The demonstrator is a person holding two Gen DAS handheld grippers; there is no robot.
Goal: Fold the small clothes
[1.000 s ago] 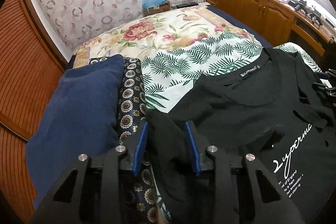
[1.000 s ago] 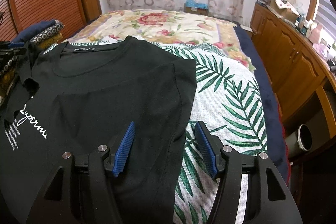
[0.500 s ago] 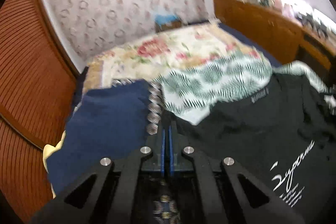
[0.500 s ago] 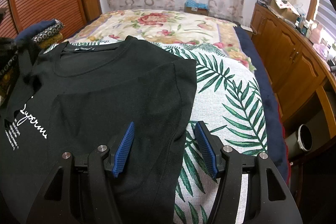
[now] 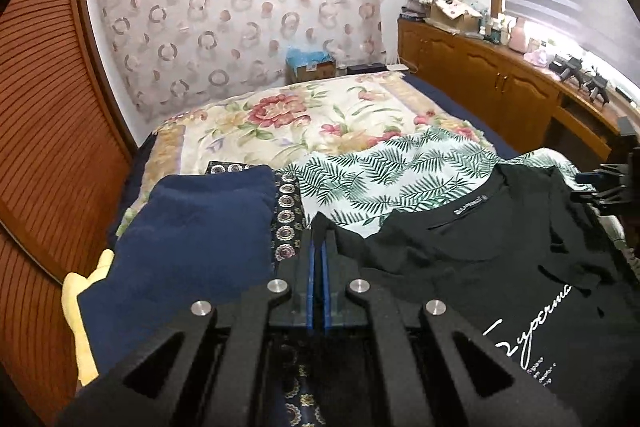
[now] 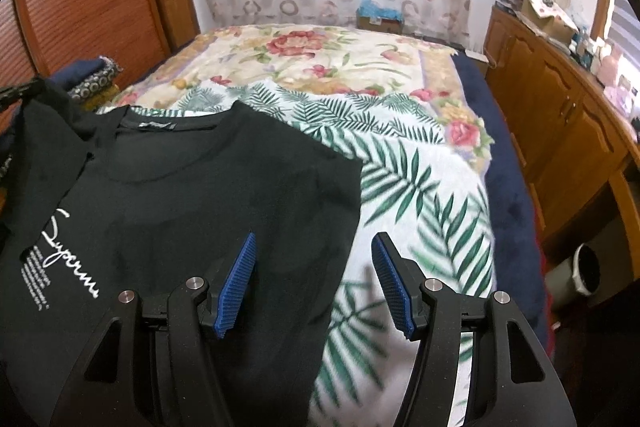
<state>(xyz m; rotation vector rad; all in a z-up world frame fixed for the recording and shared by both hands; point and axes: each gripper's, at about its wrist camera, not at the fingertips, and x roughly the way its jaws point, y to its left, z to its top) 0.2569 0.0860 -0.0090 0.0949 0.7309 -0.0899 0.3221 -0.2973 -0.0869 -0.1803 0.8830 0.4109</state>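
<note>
A black T-shirt [image 5: 472,267] with white script print lies on the bed; it also shows in the right wrist view [image 6: 200,195]. My left gripper [image 5: 318,247] is shut on the shirt's left sleeve edge and holds it raised above the bed. In the right wrist view the lifted sleeve [image 6: 52,115] hangs at the far left. My right gripper [image 6: 314,259] is open and empty, above the shirt's right side edge, one finger over the shirt and one over the leaf-print sheet.
A leaf-print sheet [image 6: 420,195] and a floral blanket [image 5: 288,123] cover the bed. A stack of folded clothes, navy [image 5: 192,227] on top, lies at the left. Wooden cabinets [image 6: 560,115] line the right side. A bin [image 6: 580,271] stands on the floor.
My left gripper closed on the shirt's left sleeve and lifted it. My right gripper rose a little and stayed open.
</note>
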